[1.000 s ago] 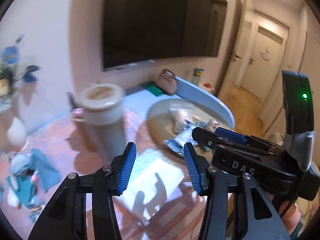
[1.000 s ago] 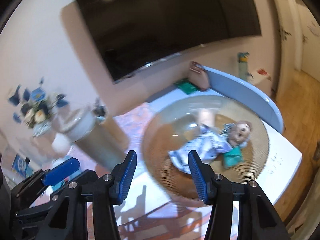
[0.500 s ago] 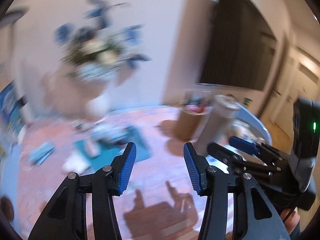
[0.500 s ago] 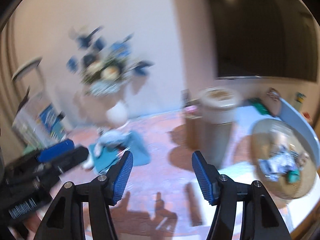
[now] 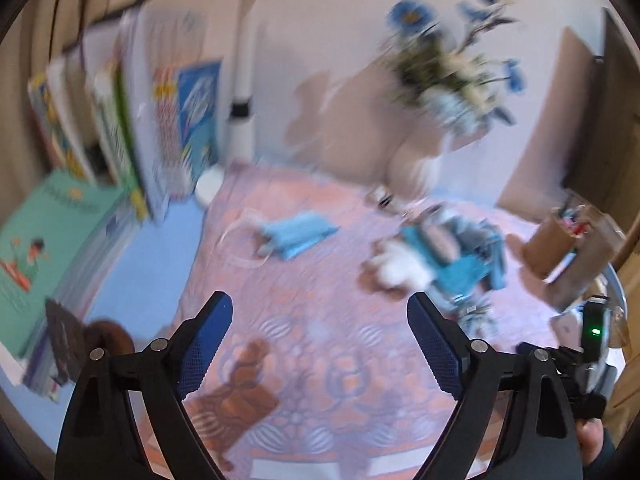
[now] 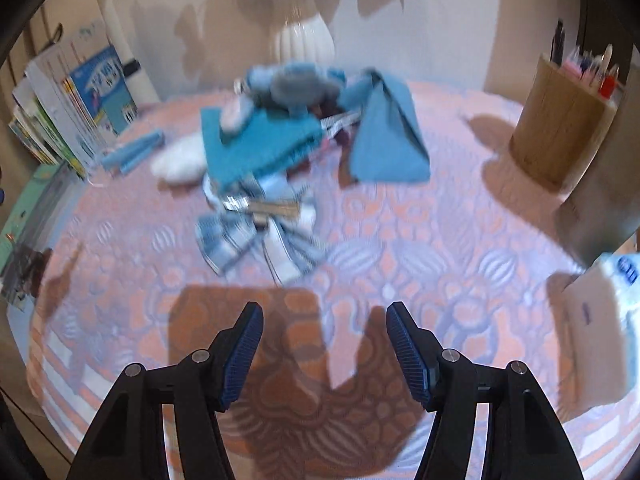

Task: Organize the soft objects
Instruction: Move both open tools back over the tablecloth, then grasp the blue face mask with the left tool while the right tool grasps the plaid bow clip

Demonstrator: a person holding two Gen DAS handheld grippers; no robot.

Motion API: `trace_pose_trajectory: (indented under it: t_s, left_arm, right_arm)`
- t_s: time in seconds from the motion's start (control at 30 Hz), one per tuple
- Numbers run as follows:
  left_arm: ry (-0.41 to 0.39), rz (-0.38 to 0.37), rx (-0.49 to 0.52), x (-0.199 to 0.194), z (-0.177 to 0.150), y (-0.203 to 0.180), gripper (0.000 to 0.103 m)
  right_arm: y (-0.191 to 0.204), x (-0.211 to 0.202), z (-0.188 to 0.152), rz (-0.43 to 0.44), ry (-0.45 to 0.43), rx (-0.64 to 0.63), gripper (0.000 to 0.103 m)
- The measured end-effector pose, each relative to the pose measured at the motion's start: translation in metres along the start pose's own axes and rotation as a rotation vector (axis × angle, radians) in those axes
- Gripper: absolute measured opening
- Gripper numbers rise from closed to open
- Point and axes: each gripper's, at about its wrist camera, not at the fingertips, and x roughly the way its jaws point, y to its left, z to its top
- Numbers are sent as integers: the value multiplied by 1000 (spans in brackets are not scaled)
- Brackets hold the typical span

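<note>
Both views blurred by motion.

Left gripper [image 5: 320,344]: jaws spread wide, having just been opening; nothing between them, only the pink-and-lilac patterned cloth [image 5: 304,280] covering the surface. Right gripper [image 6: 324,344]: jaws partly apart, also just opening, empty, their shadow on the cloth below.

Soft objects: a heap of soft things [image 6: 304,136] lies on the cloth at 12 o'clock from the right jaws, well apart from them. In it, a teal knitted piece [image 6: 256,144], a blue folded cloth [image 6: 384,140] tented at its 3 o'clock side, a grey-blue plush shape on top, a white fluffy item [image 6: 180,160] at its 9 o'clock edge, and a blue-and-white checked fabric [image 6: 248,240] spilling toward the gripper. In the left view the same heap sits at 1 o'clock from the jaws.

A separate light-blue folded piece [image 5: 296,234] lies alone at 12 o'clock in the left view.

White ribbed vase [image 6: 302,40] with blue flowers behind the heap. Wooden pen holder [image 6: 568,120] at 2 o'clock. Upright books [image 5: 132,128] at 10 o'clock in the left view.
</note>
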Motion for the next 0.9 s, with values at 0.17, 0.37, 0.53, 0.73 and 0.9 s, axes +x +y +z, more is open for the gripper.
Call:
trace_pose_trajectory:
  t_s: [0.17, 0.37, 0.53, 0.73, 0.9]
  left_arm:
    - [85, -7, -51, 40, -12, 13, 88]
    - [95, 13, 4, 57, 3, 9, 88]
    - [92, 56, 218, 82, 31, -17, 88]
    - [154, 42, 349, 140, 53, -24, 88]
    - [202, 28, 378, 170, 51, -19, 80]
  right_arm:
    - [11, 9, -7, 6, 14, -41, 100]
    - [20, 11, -15, -27, 4, -90, 103]
    - [8, 7, 4, 45, 31, -69, 103]
    - [7, 5, 45, 58, -14, -164, 103]
    - [23, 16, 61, 62, -40, -280, 103]
